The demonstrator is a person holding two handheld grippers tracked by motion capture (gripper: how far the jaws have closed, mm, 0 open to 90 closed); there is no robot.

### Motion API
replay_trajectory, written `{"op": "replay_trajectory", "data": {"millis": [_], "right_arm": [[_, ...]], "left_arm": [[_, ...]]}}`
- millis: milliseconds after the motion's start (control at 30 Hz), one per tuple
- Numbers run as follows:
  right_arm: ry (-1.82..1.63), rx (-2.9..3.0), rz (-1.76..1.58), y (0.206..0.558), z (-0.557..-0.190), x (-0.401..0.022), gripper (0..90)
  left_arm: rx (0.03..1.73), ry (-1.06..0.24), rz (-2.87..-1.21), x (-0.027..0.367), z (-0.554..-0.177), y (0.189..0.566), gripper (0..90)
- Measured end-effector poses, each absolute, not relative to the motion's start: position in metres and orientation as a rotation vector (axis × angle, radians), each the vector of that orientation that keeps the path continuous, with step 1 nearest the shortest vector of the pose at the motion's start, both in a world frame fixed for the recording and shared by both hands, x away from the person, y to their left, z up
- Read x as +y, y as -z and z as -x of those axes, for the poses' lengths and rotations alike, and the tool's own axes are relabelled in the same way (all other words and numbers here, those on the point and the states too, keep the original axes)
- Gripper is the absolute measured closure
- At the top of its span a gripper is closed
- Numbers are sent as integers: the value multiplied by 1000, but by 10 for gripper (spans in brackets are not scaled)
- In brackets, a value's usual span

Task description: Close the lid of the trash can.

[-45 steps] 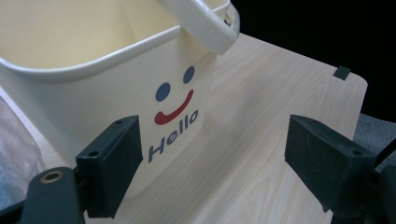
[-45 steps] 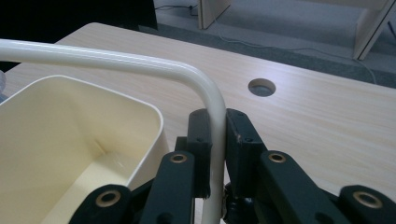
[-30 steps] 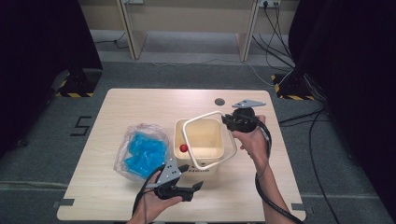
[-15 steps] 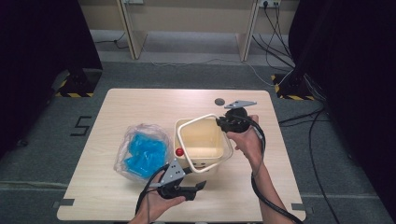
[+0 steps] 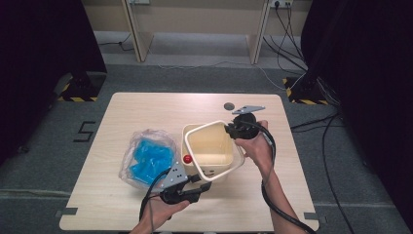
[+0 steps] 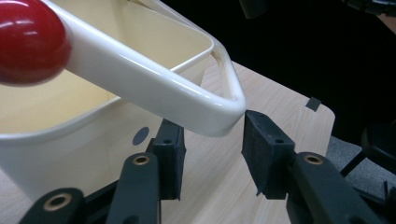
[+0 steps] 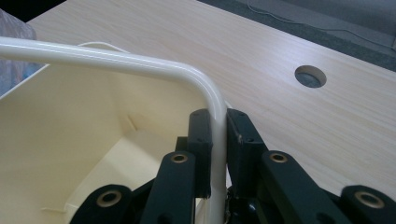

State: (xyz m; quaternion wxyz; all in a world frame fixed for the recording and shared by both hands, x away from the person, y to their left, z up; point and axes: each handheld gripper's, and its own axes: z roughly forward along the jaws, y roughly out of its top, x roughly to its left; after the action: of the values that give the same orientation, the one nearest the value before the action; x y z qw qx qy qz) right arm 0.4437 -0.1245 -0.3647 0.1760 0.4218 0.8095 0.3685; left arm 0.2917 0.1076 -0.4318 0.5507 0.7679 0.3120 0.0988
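While the right hand-held gripper (image 5: 229,128) clamps the glossy cream plastic bucket's (image 5: 212,148) rounded handle (image 7: 140,60), the left hand-held gripper (image 6: 212,149), jaws just closing, brackets its corner without gripping.

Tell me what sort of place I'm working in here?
Most likely a lab or recording studio, not a home: a bare light wooden table on grey carpet, black-and-yellow hazard tape on the floor, black curtains at both sides, loose cables.
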Motion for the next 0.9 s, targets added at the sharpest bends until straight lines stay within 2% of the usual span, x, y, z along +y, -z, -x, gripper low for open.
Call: {"op": "replay_trajectory", "data": {"millis": [367, 900], "right_arm": [[-1039, 2297, -1206, 365, -444, -126, 799], [-994, 2296, -1200, 365, -445, -117, 792]], "left_arm": [[743, -236, -1748, 118, -287, 419, 668], [837, -257, -1660, 146, -295, 416, 684]]}}
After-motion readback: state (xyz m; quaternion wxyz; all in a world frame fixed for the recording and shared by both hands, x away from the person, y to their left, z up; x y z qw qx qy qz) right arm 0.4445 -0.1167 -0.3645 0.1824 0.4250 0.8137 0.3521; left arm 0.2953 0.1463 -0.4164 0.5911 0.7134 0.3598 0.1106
